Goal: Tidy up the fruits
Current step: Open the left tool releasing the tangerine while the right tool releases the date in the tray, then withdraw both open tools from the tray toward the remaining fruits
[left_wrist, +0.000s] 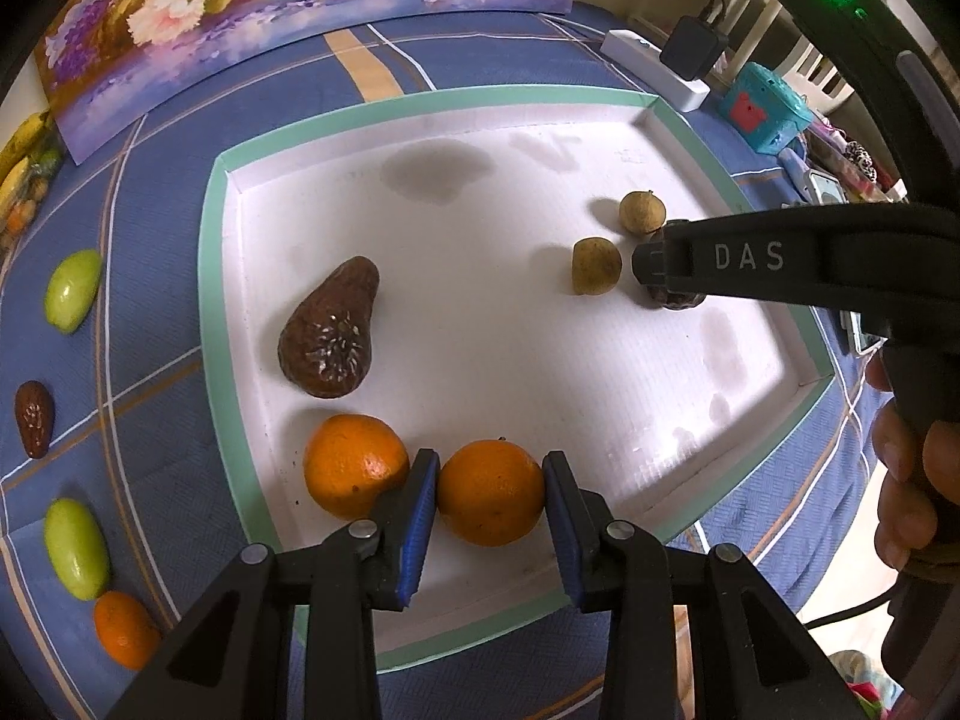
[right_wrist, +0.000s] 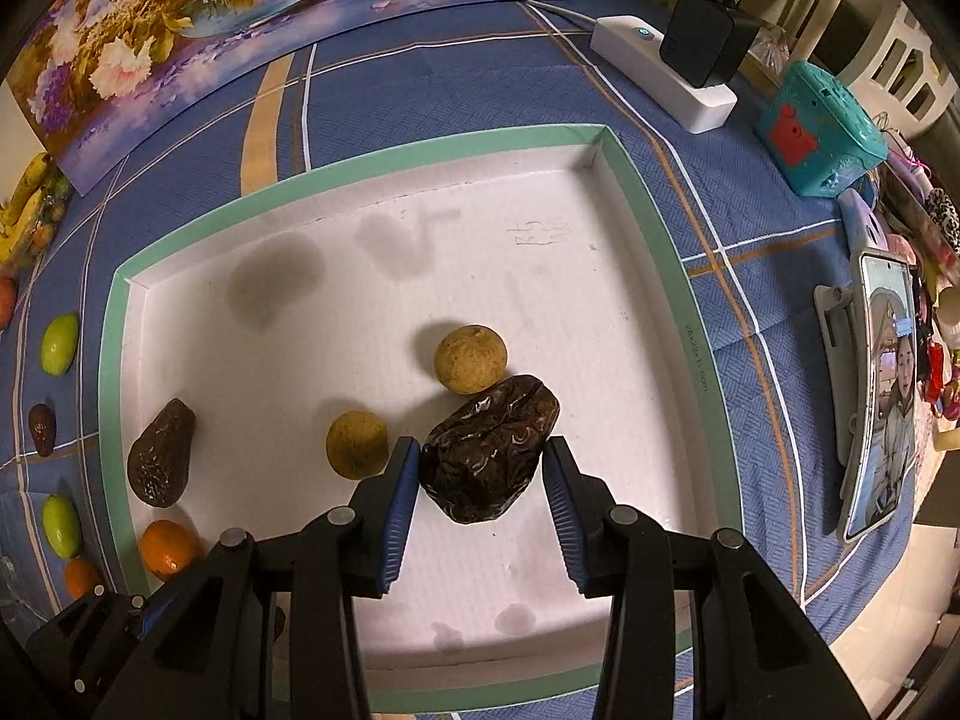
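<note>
From the left wrist, the left gripper (left_wrist: pixel 491 498) is clamped on an orange (left_wrist: pixel 491 493) inside the white tray (left_wrist: pixel 228 324), beside a second orange (left_wrist: pixel 354 465). From the right wrist, the right gripper (right_wrist: pixel 480 480) brackets a wrinkled brown fruit (right_wrist: pixel 489 456) in the tray; its pads seem to touch, though the far pad's contact is hard to judge.

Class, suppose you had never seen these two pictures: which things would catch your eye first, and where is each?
The left gripper is shut on a round orange fruit at the near edge of the white, green-rimmed cardboard tray. The right gripper brackets a wrinkled dark-brown fruit at the tray's right, beside two small tan balls.
</note>
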Demonstrator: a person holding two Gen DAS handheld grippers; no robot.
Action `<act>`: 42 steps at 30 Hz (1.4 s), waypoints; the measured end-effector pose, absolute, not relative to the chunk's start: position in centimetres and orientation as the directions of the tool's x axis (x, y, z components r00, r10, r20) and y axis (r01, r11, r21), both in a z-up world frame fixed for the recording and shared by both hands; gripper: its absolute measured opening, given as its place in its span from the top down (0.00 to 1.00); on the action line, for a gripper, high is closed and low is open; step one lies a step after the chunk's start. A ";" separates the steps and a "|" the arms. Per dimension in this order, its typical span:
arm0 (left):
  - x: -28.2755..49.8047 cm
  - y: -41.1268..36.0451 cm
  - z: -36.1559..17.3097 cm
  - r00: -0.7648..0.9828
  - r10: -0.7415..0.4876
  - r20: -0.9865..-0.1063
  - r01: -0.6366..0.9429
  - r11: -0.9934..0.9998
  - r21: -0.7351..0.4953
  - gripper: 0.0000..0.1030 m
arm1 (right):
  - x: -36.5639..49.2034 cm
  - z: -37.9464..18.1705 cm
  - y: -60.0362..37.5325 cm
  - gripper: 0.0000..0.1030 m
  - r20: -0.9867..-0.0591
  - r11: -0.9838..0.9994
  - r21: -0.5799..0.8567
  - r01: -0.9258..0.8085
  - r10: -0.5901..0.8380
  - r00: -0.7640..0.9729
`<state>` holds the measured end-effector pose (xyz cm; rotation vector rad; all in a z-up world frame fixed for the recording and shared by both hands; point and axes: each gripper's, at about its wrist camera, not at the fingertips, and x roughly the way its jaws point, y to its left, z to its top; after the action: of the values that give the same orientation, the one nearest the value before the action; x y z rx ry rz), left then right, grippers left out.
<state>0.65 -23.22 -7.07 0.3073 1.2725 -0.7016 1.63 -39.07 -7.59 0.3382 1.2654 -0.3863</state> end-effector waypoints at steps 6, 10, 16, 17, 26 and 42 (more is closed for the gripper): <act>0.6 -23.3 -6.4 0.125 -0.326 -0.937 0.637 0.750 -0.176 0.62 | 1.6 -7.0 -39.1 0.56 -0.959 0.888 0.027 0.459 -0.106 0.261; 0.7 -22.8 -5.2 0.139 -0.361 -0.922 0.634 0.748 -0.197 0.62 | 1.4 -5.8 -39.2 0.55 -0.950 0.887 0.023 0.461 -0.124 0.285; 1.2 -21.5 -2.7 0.183 -0.420 -0.889 0.618 0.752 -0.228 0.62 | 1.2 -3.0 -38.9 0.55 -0.923 0.888 0.026 0.460 -0.155 0.351; 1.4 -21.2 -2.4 0.195 -0.424 -0.884 0.610 0.759 -0.229 0.62 | 1.0 -2.5 -38.9 0.55 -0.918 0.889 0.026 0.458 -0.160 0.362; 3.8 -17.9 -1.1 0.266 -0.415 -0.870 0.523 0.820 -0.231 0.62 | 0.8 -1.0 -38.3 0.55 -0.901 0.895 0.028 0.445 -0.170 0.399; 7.9 -11.7 -2.6 0.343 -0.302 -0.890 0.259 0.941 -0.219 0.14 | 1.5 0.5 -35.9 0.21 -0.850 0.922 0.035 0.386 -0.175 0.496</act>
<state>7.91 -11.73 -2.61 -0.0413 1.1651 -0.3647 1.46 -35.91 0.46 0.2334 0.9967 -0.3438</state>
